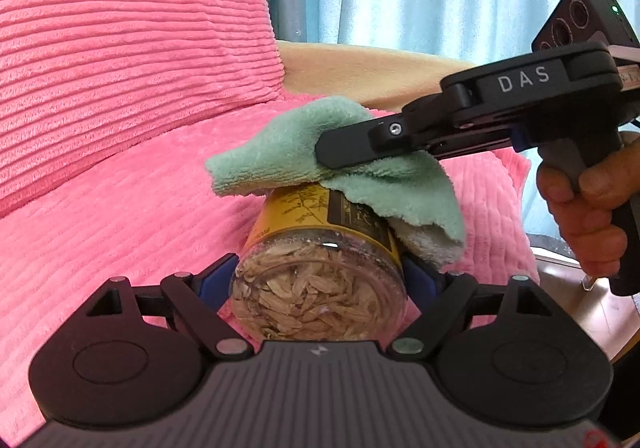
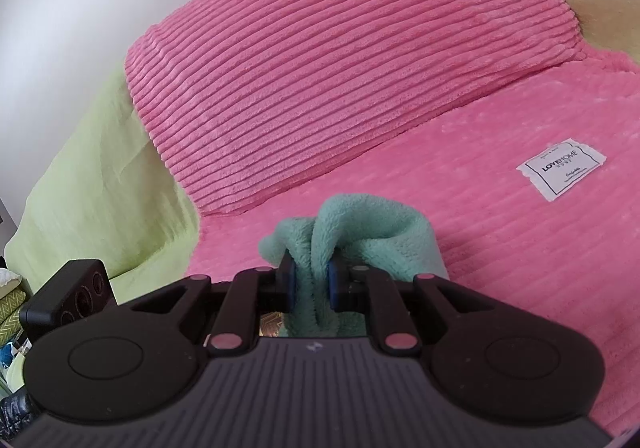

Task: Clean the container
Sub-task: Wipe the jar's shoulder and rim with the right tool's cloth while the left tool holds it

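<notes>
Jar (image 1: 320, 288) of pale dried flakes, yellow-labelled, found clamped in left hand-held gripper (image 1: 320, 276) above pink ribbed bedding (image 1: 120, 207). Green cloth (image 1: 360, 151) noted draped over jar's far end, pinched narrowly by right hand-held gripper (image 2: 311, 280). Pink cushion (image 2: 340, 47) observed behind.

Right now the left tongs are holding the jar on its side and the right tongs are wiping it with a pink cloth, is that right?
Not quite: the cloth is green, not pink; the pink is the blanket behind it. The left wrist view shows the left tongs holding the jar on its side while the right tongs press the green cloth onto it.
</notes>
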Demonstrator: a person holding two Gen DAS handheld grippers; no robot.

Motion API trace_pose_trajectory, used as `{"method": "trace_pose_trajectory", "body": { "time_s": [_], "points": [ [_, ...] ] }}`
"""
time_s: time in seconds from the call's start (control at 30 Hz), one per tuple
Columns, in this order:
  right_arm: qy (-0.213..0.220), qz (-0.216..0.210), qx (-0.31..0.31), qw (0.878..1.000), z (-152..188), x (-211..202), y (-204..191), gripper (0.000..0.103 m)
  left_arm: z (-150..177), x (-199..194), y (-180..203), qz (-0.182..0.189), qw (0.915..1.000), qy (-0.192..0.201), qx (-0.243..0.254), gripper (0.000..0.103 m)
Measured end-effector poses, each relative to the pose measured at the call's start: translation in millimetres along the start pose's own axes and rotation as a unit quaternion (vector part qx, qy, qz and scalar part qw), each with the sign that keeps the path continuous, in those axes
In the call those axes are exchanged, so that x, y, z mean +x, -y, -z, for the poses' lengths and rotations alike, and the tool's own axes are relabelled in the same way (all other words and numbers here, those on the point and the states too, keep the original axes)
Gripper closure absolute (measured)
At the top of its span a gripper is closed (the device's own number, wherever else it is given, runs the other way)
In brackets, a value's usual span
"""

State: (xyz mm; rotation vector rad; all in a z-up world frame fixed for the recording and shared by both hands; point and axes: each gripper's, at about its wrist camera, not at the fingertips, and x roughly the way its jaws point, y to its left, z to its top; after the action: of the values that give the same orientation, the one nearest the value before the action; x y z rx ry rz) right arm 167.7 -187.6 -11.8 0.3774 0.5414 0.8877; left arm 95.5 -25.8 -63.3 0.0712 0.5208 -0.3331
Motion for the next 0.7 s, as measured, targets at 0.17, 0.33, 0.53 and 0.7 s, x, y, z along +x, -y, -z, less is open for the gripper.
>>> {"method": "trace_pose_trajectory", "body": {
  "time_s": [0.17, 0.33, 0.53, 0.7],
  "points": [
    [0.006, 0.007, 0.004, 1.0, 0, -2, 0, 0.092, 2, 0, 24, -0.023, 0.9968, 0.003, 0.076, 0.017],
    [0.011, 0.015, -0.003, 1.0, 0, -2, -2, 0.091, 5, 0, 44, -0.042, 0.9896, 0.003, 0.137, 0.017],
    [-0.007, -0.007, -0.045, 0.999, 6, 4, -20, 0.09, 5, 4, 43, -0.041, 0.9896, 0.003, 0.138, 0.017],
    [-0.025, -0.035, -0.069, 0.997, 14, 10, -36, 0.09, 6, 5, 45, -0.043, 0.9896, 0.002, 0.137, 0.018]
  ]
}}
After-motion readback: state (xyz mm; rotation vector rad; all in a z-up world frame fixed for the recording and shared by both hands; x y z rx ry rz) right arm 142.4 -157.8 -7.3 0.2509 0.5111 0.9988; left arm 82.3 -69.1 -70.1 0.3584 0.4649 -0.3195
